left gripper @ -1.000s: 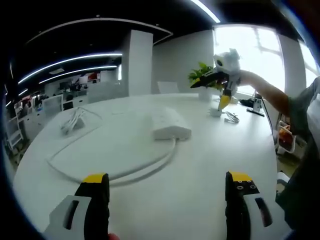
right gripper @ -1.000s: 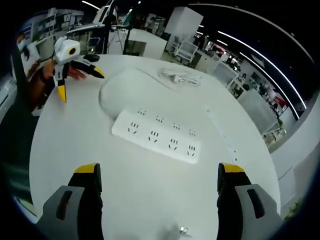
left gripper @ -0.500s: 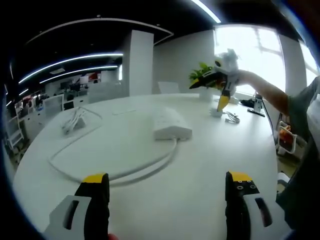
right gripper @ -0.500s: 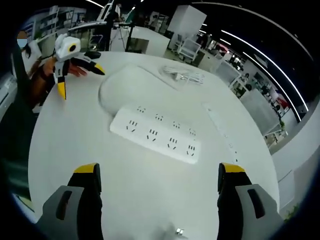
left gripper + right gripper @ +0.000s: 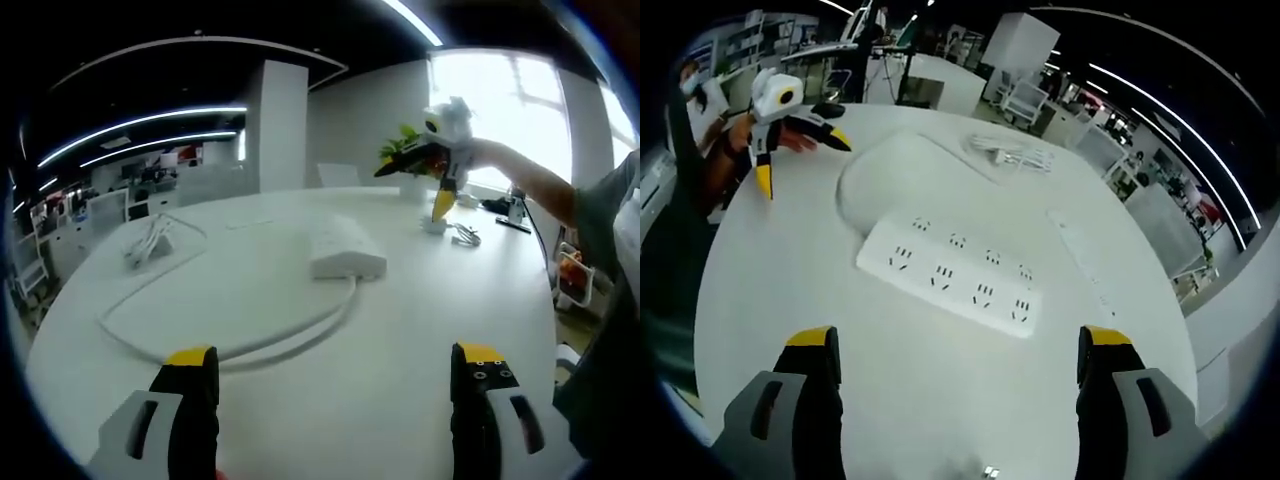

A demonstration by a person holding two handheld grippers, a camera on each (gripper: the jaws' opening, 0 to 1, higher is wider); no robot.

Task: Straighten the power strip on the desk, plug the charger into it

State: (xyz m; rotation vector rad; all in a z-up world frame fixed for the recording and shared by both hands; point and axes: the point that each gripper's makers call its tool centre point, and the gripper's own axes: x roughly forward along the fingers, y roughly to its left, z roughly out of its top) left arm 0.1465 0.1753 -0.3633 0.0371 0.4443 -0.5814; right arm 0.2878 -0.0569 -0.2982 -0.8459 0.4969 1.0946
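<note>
A white power strip (image 5: 950, 280) with two rows of sockets lies at a slant on the round white desk (image 5: 770, 290); in the left gripper view I see this strip (image 5: 345, 250) end-on. Its white cord (image 5: 215, 330) loops wide across the desk. The white charger with its bundled cable (image 5: 1008, 154) rests at the far side, and appears as a charger bundle (image 5: 150, 240) at left. My left gripper (image 5: 334, 356) stands open over bare desk, near the edge. My right gripper (image 5: 957, 340) is open above the desk, short of the strip, with nothing between its jaws.
A person's hand holds the right gripper (image 5: 437, 150) high beyond the strip; the left gripper (image 5: 775, 112) shows at far left. A small plug with wire (image 5: 455, 233) lies by a potted plant (image 5: 405, 152). A flat white bar (image 5: 1085, 262) lies right of the strip.
The right gripper has drifted slightly left and up in the left gripper view, and its own view has shifted a little. The strip, cord and charger lie as before.
</note>
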